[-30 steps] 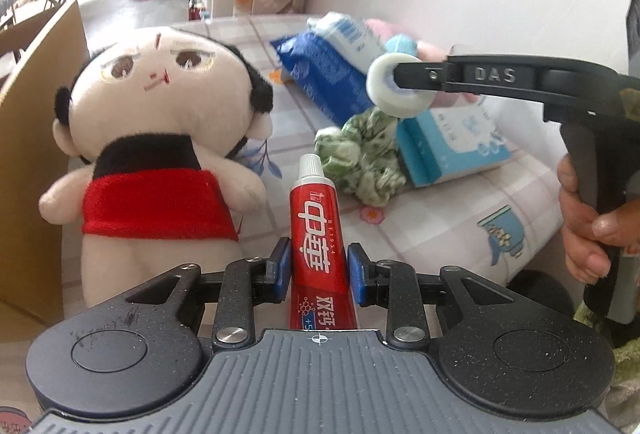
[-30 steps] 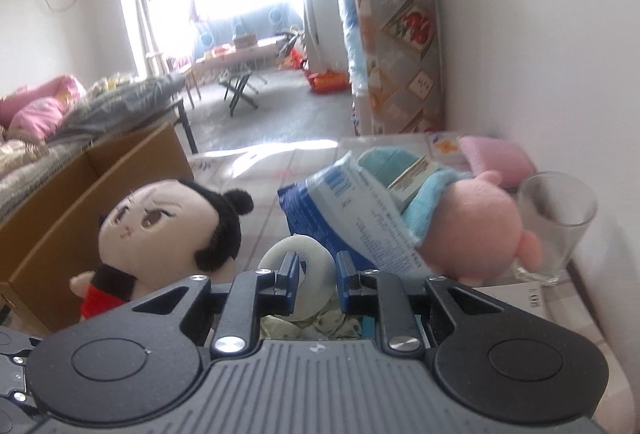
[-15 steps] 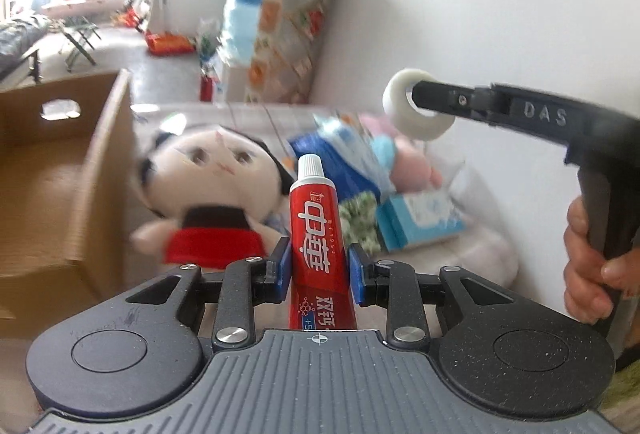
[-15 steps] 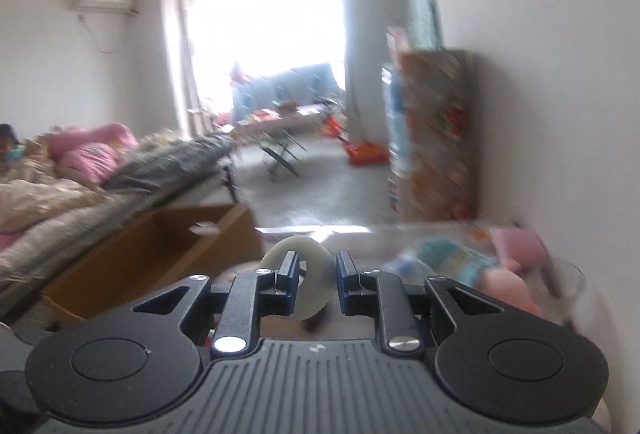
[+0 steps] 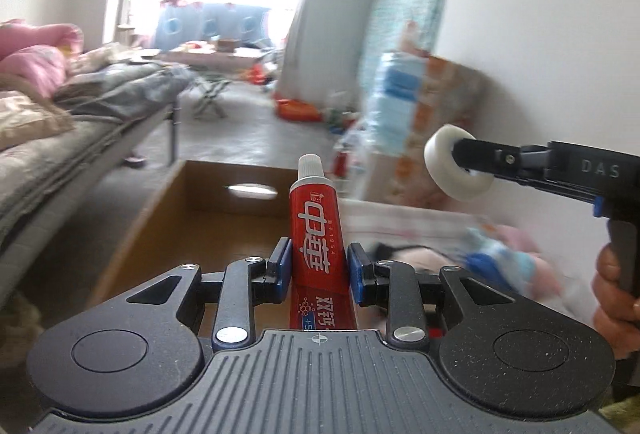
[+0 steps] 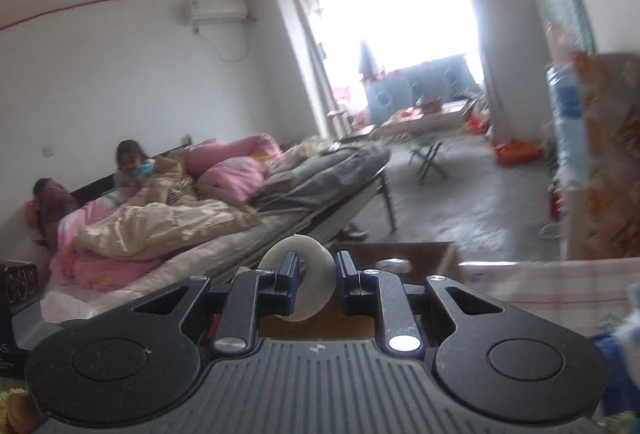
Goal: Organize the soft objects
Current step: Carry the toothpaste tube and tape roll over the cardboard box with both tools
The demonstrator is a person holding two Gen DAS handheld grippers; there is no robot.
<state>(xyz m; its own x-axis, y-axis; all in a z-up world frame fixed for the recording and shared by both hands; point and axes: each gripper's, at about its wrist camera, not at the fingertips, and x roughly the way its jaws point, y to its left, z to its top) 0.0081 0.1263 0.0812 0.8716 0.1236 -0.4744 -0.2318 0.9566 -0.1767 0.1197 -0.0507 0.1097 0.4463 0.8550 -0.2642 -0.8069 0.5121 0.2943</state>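
Ahead of the left gripper's fingers [image 5: 284, 265], past the clamped toothpaste tube [image 5: 316, 230], the cardboard box [image 5: 224, 210] stands open — its inside bare. To their right the right gripper [image 5: 460, 164] with its white ring [image 5: 454, 170] occupies the air; lower right, blurred soft things crowd the table [image 5: 404, 222].

place: lived-in home bedroom
landmark: metal-framed bed [image 6: 320, 190], heaped with pink and beige quilts [image 6: 168, 218]
wall above bed: white air conditioner [image 6: 216, 8]
beyond bed foot: bright balcony doorway [image 6: 400, 34], folding stool [image 6: 430, 154]
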